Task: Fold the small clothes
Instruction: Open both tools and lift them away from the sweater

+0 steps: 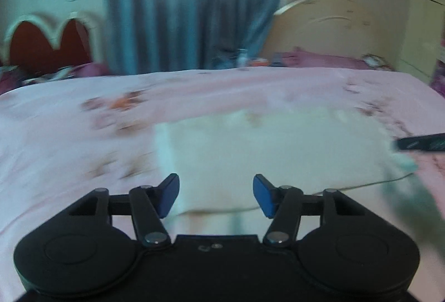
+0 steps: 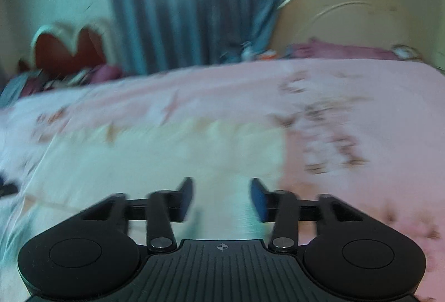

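A pale cream garment (image 1: 272, 151) lies flat on the pink floral bedsheet (image 1: 69, 135). Both views are motion-blurred. My left gripper (image 1: 216, 196) is open and empty, just above the garment's near edge. The tip of the right gripper (image 1: 420, 142) shows at the garment's right side in the left wrist view. In the right wrist view the garment (image 2: 155, 160) spreads left and ahead, and my right gripper (image 2: 222, 199) is open and empty over its near right part, beside the garment's right edge.
The bedsheet (image 2: 361, 135) covers a wide bed. Behind it hang blue curtains (image 1: 194, 4), with a red heart-shaped headboard (image 1: 47, 43) at left and a beige headboard (image 1: 333, 26) at right. Small clutter (image 1: 244, 58) sits past the far edge.
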Demonstrator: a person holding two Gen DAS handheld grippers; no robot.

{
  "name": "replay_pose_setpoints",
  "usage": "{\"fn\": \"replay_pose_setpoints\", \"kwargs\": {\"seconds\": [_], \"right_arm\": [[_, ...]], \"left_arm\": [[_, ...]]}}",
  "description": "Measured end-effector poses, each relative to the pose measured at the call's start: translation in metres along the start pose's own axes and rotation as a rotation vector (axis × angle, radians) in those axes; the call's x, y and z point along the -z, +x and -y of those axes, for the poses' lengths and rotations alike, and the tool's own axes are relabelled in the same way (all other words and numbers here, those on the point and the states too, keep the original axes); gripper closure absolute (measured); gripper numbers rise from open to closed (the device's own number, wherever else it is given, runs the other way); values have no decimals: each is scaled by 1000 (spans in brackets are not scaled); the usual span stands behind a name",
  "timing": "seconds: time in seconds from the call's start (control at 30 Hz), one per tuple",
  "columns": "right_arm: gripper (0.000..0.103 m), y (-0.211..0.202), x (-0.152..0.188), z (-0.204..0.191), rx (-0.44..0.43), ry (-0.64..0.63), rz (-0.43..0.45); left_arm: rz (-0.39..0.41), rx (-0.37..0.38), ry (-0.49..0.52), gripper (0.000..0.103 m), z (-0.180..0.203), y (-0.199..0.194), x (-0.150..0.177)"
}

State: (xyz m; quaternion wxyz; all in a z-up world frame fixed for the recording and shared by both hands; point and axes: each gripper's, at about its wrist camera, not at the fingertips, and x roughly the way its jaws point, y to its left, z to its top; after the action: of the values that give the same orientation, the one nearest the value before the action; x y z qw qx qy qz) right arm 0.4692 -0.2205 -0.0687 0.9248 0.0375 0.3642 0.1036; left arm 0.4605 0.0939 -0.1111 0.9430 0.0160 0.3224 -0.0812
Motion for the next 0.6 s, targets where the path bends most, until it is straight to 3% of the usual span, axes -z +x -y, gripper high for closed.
{"fn": "replay_pose_setpoints", "kwargs": {"seconds": [0.13, 0.2, 0.3, 0.4, 0.5, 0.6], "right_arm": [[69, 24, 10, -17, -14, -59, -60], [69, 27, 15, -6, 47, -53, -78], [70, 20, 12, 25, 84, 14, -72], [69, 27, -2, 24, 38, 39, -50], [69, 50, -17, 0, -7, -31, -56], [69, 72, -25, -2, 15, -74, -72]], "left_arm": [[-69, 44, 22, 46, 19, 41, 4], [-115, 40, 12, 45, 10, 50, 13], [-103, 51, -11, 47, -8, 42, 15], [-93, 51, -13, 45, -10, 57, -1], [-101, 64, 2, 41, -10, 89, -28], [-124, 42, -23, 41, -29, 118, -42]]}}
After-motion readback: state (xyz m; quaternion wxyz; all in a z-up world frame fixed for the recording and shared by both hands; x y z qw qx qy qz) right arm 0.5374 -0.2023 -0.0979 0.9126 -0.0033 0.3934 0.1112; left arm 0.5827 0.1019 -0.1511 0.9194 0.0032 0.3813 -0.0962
